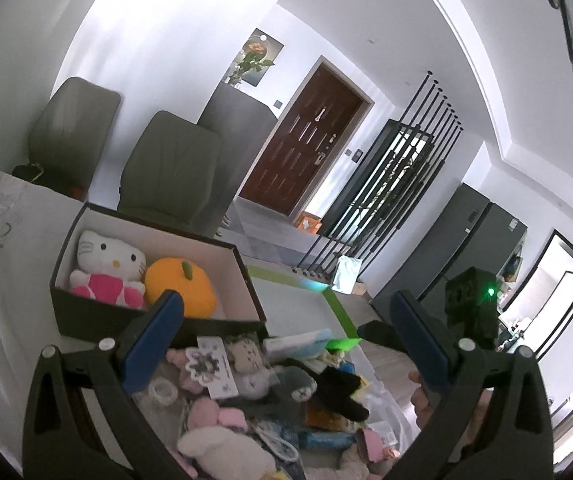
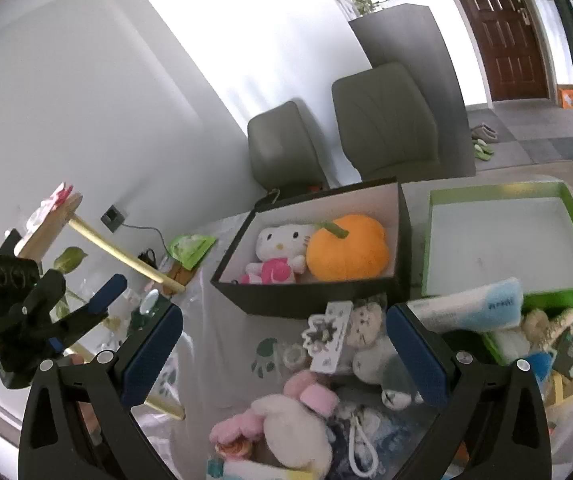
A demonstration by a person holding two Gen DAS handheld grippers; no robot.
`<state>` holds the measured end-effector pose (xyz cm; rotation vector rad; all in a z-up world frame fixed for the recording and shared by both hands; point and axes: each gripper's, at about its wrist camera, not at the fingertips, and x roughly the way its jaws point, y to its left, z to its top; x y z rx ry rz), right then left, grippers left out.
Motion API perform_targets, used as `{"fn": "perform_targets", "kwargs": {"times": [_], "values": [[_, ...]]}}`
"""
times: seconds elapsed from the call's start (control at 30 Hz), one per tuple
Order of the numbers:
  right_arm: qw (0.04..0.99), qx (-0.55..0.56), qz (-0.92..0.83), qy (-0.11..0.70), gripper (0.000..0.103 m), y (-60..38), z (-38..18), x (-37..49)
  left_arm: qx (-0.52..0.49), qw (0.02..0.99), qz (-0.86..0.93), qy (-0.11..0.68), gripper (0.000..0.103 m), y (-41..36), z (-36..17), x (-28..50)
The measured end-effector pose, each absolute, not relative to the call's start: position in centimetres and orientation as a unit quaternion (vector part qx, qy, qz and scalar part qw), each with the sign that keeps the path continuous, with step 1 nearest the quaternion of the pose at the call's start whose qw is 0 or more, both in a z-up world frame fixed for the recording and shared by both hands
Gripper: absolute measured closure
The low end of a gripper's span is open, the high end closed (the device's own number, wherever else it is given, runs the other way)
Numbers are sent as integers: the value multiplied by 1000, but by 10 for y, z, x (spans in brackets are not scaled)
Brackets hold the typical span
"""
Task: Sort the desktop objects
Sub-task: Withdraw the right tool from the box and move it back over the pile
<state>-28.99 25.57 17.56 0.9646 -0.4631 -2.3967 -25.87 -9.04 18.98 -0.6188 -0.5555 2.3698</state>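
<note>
A black box (image 1: 86, 304) on the white table holds a Hello Kitty plush (image 1: 106, 264) and an orange pumpkin plush (image 1: 180, 284). In front of it lies a pile: a flower card (image 2: 326, 336), a grey cat plush (image 2: 370, 344), a white and pink bunny plush (image 2: 286, 428), a tape roll (image 2: 294, 356) and a blue-white tissue pack (image 2: 470, 308). My left gripper (image 1: 286, 340) hangs open over the pile with nothing between its blue pads. My right gripper (image 2: 286, 348) is open too, above the bunny plush and the card. A green tray (image 2: 558, 296) stands beside the black box with nothing in it.
Two grey chairs (image 2: 382, 120) stand behind the table. A wooden rack (image 2: 126, 256), a plant and a green packet (image 2: 188, 248) sit at the table's left. A brown door (image 1: 306, 148), a black railing and a dark fridge (image 1: 458, 248) lie farther off.
</note>
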Motion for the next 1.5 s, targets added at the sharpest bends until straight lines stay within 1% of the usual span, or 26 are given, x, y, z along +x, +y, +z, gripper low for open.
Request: {"fn": "perform_targets", "kwargs": {"times": [0.4, 0.7, 1.1, 1.27, 1.5], "values": [[266, 350, -876, -201, 1, 286, 150, -246, -243, 306, 895, -215, 0, -95, 160, -209], [252, 349, -880, -202, 1, 308, 124, -212, -256, 295, 898, -202, 0, -92, 131, -186], [264, 352, -876, -199, 1, 324, 85, -173, -299, 284, 887, -206, 0, -90, 72, -168], [276, 355, -866, -218, 1, 332, 70, -165, -311, 290, 882, -205, 0, -89, 49, -157], [291, 369, -858, -207, 1, 331, 53, -156, -347, 291, 866, -211, 1, -88, 14, -141]]}}
